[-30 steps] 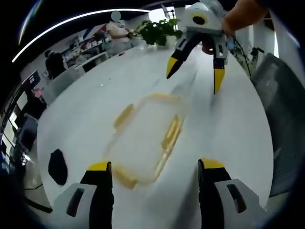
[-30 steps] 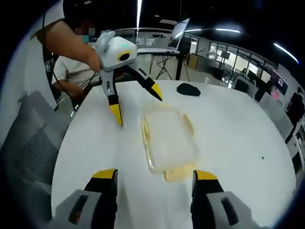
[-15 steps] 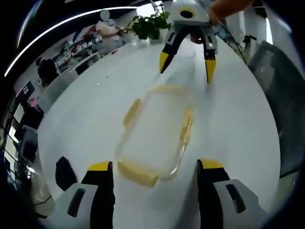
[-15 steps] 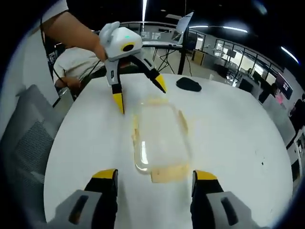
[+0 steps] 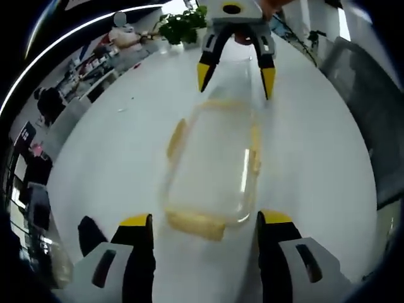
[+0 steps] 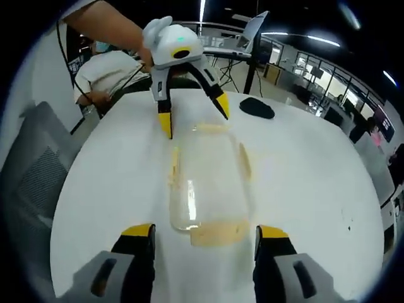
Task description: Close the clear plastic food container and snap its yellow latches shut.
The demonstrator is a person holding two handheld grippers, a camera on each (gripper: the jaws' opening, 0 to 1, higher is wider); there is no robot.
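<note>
The container (image 5: 214,167) (image 6: 207,183) lies flat on the white tabletop (image 5: 120,145) (image 6: 113,189), its lid on and yellow latches (image 6: 219,233) along the edges. The left hand-held gripper (image 5: 205,222) (image 6: 192,107) and the right hand-held gripper (image 6: 205,230) (image 5: 233,71) face each other at 6 and 12 o'clock, both wide open, holding nothing.

Both tongs (spread) closed on container (image 5: 211,170).

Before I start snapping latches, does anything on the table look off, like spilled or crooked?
Nothing stands out. The clear container lies flat on the white table with its lid on and nothing spilled. Both claws, left and right, are open at its two ends. A black object lies apart.
</note>
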